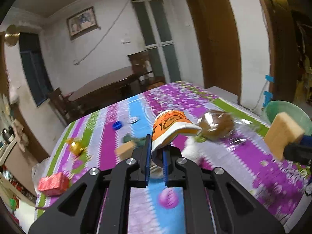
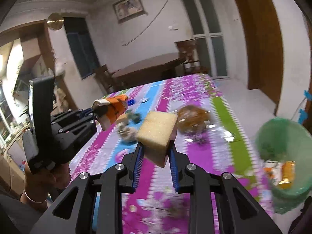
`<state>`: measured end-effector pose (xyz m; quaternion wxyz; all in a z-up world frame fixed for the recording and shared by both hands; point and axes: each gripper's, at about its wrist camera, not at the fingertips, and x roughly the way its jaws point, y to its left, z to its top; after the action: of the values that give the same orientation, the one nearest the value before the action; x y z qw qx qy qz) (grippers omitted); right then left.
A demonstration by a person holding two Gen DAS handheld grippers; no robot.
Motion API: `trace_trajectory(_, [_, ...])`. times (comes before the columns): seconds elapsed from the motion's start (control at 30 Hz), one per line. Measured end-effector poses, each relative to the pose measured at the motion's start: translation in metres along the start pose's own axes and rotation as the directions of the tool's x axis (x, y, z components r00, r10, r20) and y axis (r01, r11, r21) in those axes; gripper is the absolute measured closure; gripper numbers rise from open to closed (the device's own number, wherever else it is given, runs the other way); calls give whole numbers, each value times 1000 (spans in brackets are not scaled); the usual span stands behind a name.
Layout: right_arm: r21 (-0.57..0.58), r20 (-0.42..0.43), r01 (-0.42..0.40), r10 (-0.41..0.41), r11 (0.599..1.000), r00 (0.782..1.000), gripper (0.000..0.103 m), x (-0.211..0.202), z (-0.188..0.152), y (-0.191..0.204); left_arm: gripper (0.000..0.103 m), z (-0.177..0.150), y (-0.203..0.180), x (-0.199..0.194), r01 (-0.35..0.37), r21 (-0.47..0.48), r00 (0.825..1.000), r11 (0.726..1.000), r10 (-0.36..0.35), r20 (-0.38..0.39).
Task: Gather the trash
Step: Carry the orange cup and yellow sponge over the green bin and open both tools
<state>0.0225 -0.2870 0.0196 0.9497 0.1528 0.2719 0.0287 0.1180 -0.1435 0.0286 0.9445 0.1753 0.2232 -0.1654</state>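
My left gripper (image 1: 156, 152) is shut on a crushed orange and white paper cup (image 1: 171, 128) and holds it above the table; the cup also shows in the right wrist view (image 2: 112, 110). My right gripper (image 2: 155, 148) is shut on a yellow sponge block (image 2: 158, 131), also held above the table, and that sponge shows at the right in the left wrist view (image 1: 283, 134). A green-lined trash bin (image 2: 280, 148) stands at the table's right side with wrappers inside. A brown crumpled plastic wrapper (image 2: 193, 118) lies on the cloth ahead.
The table has a purple, blue and green striped cloth (image 1: 120, 136). On it lie a red box (image 1: 53, 183), a gold foil wrapper (image 1: 76, 146), a blue bottle cap (image 1: 117, 125), another sponge piece (image 1: 126, 150) and crumpled paper (image 2: 126, 131). A dark dining table (image 1: 105, 87) stands behind.
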Motion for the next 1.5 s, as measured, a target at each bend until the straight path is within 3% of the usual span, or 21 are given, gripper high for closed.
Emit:
trace_trajectory(0.27, [7, 31, 165, -165, 986, 986, 76, -40, 19, -69, 94, 32, -77, 21, 110, 93, 994, 990, -111, 5])
trace_trajectory(0.4, [15, 11, 258, -258, 966, 966, 76, -57, 30, -114, 94, 46, -118, 27, 177, 143, 984, 974, -179, 0])
trace_trajectory(0.57, [56, -33, 343, -342, 938, 939, 76, -78, 38, -171, 94, 60, -167, 35, 244, 210, 969, 947, -248, -5])
trace_trajectory(0.83, [105, -147, 424, -407, 900, 901, 76, -96, 35, -242, 94, 80, -232, 53, 321, 292, 946, 901, -321, -50])
trace_trajectory(1.07, [113, -235, 459, -425, 881, 874, 76, -99, 33, -273, 94, 81, -271, 67, 422, 323, 906, 847, -405, -121])
trace_trajectory(1.3, [98, -278, 466, -426, 879, 861, 76, -90, 36, -272, 94, 79, -296, 79, 529, 310, 849, 790, -490, -200])
trace_trajectory(1.5, [89, -307, 466, -421, 880, 854, 75, -73, 38, -271, 94, 73, -303, 86, 575, 292, 818, 764, -523, -240])
